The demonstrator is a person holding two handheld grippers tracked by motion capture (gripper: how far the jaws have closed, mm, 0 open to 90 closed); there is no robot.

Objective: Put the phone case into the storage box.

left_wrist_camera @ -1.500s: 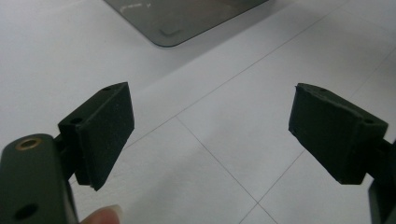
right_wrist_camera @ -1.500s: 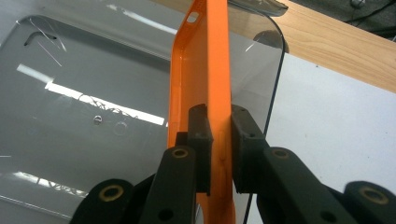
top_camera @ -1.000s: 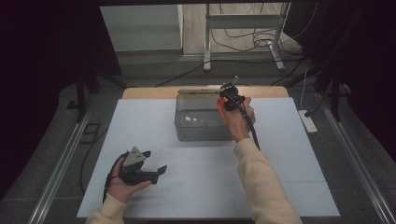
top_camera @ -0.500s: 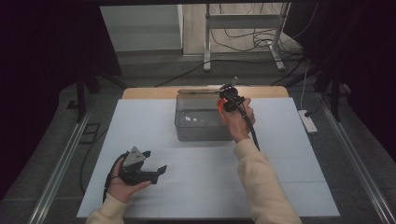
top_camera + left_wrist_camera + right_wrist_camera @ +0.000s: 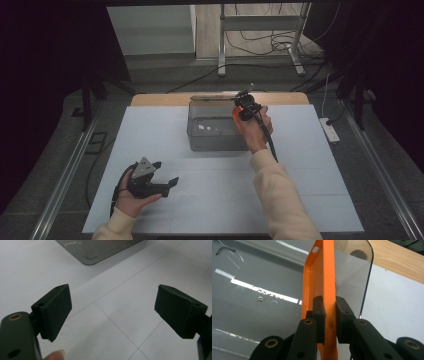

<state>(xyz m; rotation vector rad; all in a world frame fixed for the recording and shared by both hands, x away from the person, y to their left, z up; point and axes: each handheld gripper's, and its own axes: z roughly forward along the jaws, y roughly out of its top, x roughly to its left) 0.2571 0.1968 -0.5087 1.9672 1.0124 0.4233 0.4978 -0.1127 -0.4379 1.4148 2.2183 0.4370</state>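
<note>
My right gripper (image 5: 329, 317) is shut on the edge of an orange phone case (image 5: 322, 277), held upright over a clear plastic box (image 5: 262, 290). From above, that right gripper (image 5: 239, 111) hovers at the right end of the clear box (image 5: 215, 145), with the orange case (image 5: 234, 114) showing as a small orange patch under it. My left gripper (image 5: 165, 184) rests low at the front left of the white table, its jaws wide apart. In the left gripper view the left gripper (image 5: 112, 312) is open, with only white tabletop between its pads.
A white sheet (image 5: 310, 165) covers the table, with a wooden strip (image 5: 160, 99) at its far edge. A corner of the clear box (image 5: 95, 252) shows ahead of the left gripper. A power strip (image 5: 330, 130) lies off the right side. Cables and stand legs are on the floor beyond.
</note>
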